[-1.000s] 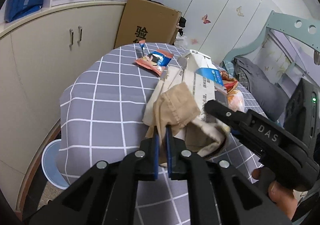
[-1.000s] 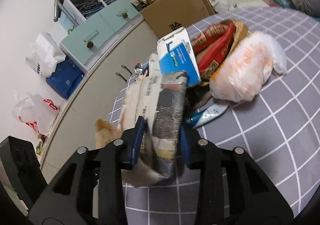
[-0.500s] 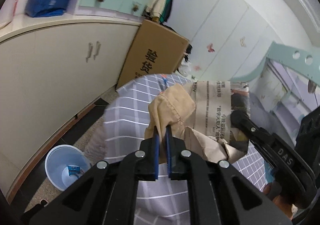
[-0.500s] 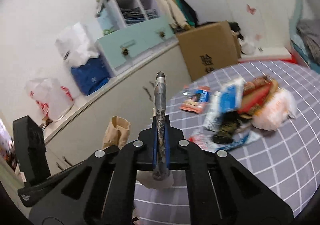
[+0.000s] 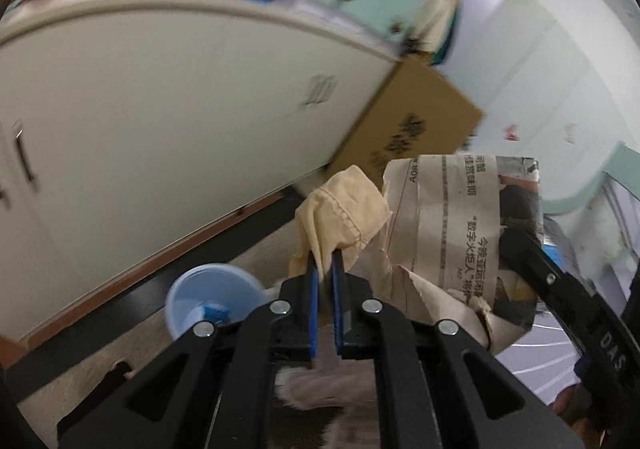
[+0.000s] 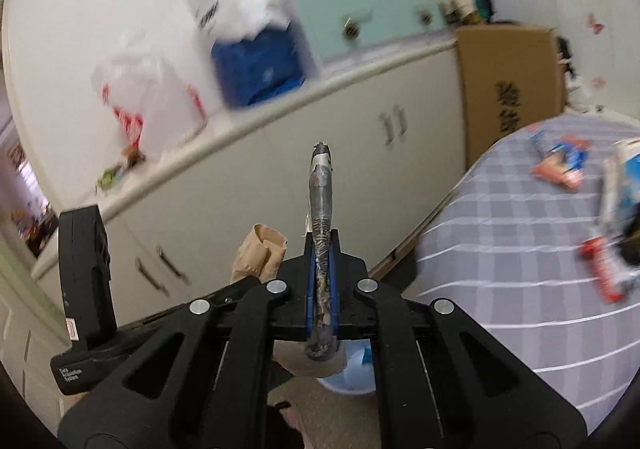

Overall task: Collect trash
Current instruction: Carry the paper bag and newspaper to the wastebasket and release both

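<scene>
Two grips are on at once. My left gripper (image 5: 324, 269) has its blue pads pinched tight on a fold of tan cloth (image 5: 344, 205), and my right gripper (image 6: 321, 261) is clamped flat on a folded newspaper (image 6: 320, 209) that I see edge-on; its jaws have just been closing, and the paper that bulged between them a second ago is now squeezed thin. A second ago both bundles lay on the checked table; now they hang clear of it, over the floor beside the long cream cabinet (image 5: 160, 121). From the left wrist the newspaper (image 5: 460, 233) shows crumpled brown paper, printed columns and a dark photo, touching the cloth. Below the left pads a pale blue bin (image 5: 208, 297) stands on the floor with something small and blue inside; blur hides what it is, I think a wrapper. From the right, the table (image 6: 500, 249) with its remaining wrappers (image 6: 560, 165) lies off to the side, and a cardboard box (image 6: 508, 89) leans behind it.
</scene>
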`<state>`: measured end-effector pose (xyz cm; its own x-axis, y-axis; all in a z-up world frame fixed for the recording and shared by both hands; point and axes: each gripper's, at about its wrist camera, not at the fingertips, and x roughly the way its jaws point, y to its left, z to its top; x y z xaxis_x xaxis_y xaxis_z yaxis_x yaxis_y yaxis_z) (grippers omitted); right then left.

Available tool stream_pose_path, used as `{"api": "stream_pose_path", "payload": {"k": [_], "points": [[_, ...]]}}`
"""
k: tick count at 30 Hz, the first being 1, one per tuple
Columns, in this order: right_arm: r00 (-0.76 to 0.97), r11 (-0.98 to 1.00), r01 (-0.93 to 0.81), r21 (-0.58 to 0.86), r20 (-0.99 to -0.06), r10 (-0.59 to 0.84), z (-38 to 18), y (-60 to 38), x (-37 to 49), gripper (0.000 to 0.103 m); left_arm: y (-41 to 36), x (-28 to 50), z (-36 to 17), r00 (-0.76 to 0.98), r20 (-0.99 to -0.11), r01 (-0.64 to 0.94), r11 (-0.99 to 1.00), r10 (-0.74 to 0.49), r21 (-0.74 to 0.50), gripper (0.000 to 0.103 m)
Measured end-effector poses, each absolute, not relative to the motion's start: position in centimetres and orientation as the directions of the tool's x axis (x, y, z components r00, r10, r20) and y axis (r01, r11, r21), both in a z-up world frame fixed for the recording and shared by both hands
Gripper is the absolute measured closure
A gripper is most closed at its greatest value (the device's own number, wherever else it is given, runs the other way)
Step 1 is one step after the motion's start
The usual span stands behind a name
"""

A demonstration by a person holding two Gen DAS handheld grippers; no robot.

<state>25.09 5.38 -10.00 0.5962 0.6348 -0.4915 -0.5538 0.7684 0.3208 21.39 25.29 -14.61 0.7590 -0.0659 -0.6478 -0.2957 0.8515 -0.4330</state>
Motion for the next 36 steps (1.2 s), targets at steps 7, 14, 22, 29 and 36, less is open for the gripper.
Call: {"api": "stream_pose_path", "payload": {"k": [7,14,22,29,36], "points": [[0.498,0.773,-0.568,0.282,-0.631,0.596,-18.5,12.7,27.3,0.097,30.9,23.8,-22.7,0.629,-0.777,-0.445,0.807,-0.027,-0.388,0.097],[0.470,0.816,-0.542,0.202,-0.732,0.494,-25.7,15.3,29.8,0.097,32.6,27.5,-30.4,0.507,-0.858,-0.488,0.791,-0.088,-0.369,0.097],[0.445,0.837,-0.513,0.188,-0.776,0.447,-30.0,15.8,32.6,0.097,32.9,30.0,-33.7,0.455,-0.884,-0.541,0.758,-0.101,-0.365,0.036],[0.419,0.838,-0.508,0.202,-0.792,0.445,-31.9,16.0,33.1,0.097,33.7,28.8,-35.4,0.436,-0.893,-0.566,0.738,-0.111,-0.368,0.035],[0.401,0.834,-0.513,0.204,-0.802,0.443,-32.4,16.8,32.9,0.097,34.0,28.1,-36.2,0.416,-0.904,-0.589,0.728,-0.099,-0.350,0.034]]}}
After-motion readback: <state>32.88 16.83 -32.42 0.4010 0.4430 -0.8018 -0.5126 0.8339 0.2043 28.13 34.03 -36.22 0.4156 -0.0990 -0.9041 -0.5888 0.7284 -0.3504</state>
